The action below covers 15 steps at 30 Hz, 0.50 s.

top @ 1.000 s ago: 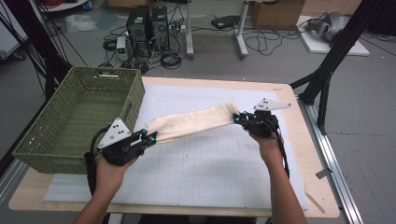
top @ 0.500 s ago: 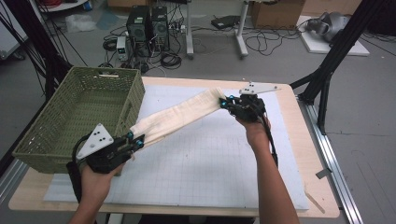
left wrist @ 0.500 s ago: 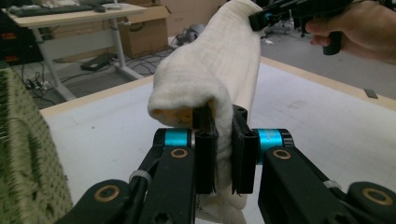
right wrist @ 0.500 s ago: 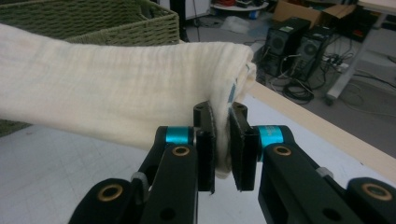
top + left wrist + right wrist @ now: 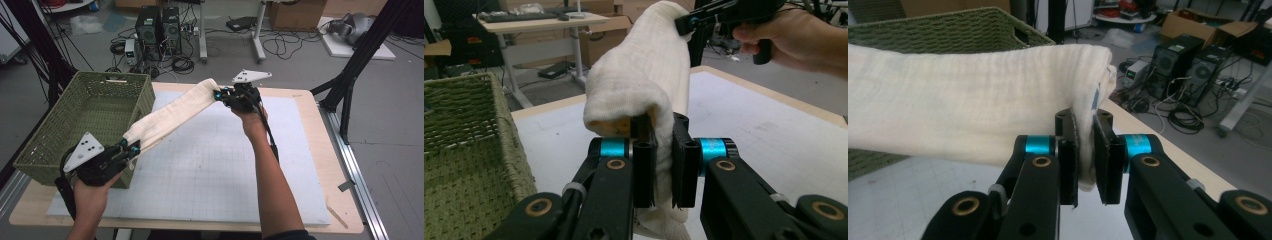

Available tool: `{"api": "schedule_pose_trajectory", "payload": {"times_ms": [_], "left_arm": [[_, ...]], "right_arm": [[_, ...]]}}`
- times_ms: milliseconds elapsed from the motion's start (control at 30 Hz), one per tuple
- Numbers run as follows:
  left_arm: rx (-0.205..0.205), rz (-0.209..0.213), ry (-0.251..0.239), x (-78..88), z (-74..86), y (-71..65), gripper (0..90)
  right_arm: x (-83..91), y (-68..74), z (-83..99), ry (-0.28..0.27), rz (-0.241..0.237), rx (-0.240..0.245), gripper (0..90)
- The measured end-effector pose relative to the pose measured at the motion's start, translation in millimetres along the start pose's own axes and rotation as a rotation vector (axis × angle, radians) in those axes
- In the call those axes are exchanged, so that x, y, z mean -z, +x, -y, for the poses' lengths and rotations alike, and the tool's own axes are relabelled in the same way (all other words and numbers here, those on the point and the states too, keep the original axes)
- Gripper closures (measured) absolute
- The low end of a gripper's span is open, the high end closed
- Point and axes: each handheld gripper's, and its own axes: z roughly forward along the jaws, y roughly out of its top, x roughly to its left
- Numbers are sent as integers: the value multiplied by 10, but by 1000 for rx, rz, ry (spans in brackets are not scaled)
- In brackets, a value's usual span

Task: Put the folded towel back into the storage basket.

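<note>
A long cream cloth (image 5: 172,112) hangs stretched in the air between both grippers, above the white grid mat (image 5: 210,165). My left gripper (image 5: 131,147) is shut on its near end, beside the front right corner of the green wicker basket (image 5: 65,130). Over the mat's far edge, my right gripper (image 5: 219,93) is shut on the cloth's far end. In the left gripper view the cloth (image 5: 644,80) runs up from between my jaws to the right gripper (image 5: 684,24). The right gripper view has the cloth (image 5: 968,105) pinched at its folded end, stretching off to the left.
The basket stands on the table's left side with its rim (image 5: 943,22) behind the cloth. The wooden table edge (image 5: 345,200) runs along the right. Computer towers (image 5: 160,27), cables and a black frame leg (image 5: 350,75) lie beyond the table.
The right gripper has moved toward the far edge and risen, carrying its end of the cloth. The left gripper has shifted left and nearer, beside the basket. The cloth now runs diagonally.
</note>
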Motion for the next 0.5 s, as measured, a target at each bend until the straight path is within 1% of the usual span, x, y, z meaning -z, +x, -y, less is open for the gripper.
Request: {"api": "schedule_pose_trajectory", "payload": {"times_ms": [67,167,200,233,267,300,400,433,500], "left_arm": [[-2,-11,-4,41,-5,18,821],[7,-30,-20,99,-4,59,821],[11,-37,-25,118,0,79,822],[11,-46,-28,137,7,98,822],[19,-53,-33,156,14,115,821],[21,-57,-35,176,21,136,822],[25,-73,-36,242,35,189,822],[26,-78,-38,257,36,197,822],[25,-88,-39,296,32,217,822]], "right_arm": [[-85,23,-45,10,-4,6,823],[-235,61,-126,6,-12,12,823],[-272,69,-150,15,-18,11,823],[-319,89,-180,8,-17,20,823],[-360,107,-209,2,-21,18,823],[-408,119,-237,1,-25,16,823],[-552,164,-323,12,-40,31,823],[-599,188,-354,-1,-44,34,823],[-668,207,-393,-10,-54,36,823]]}}
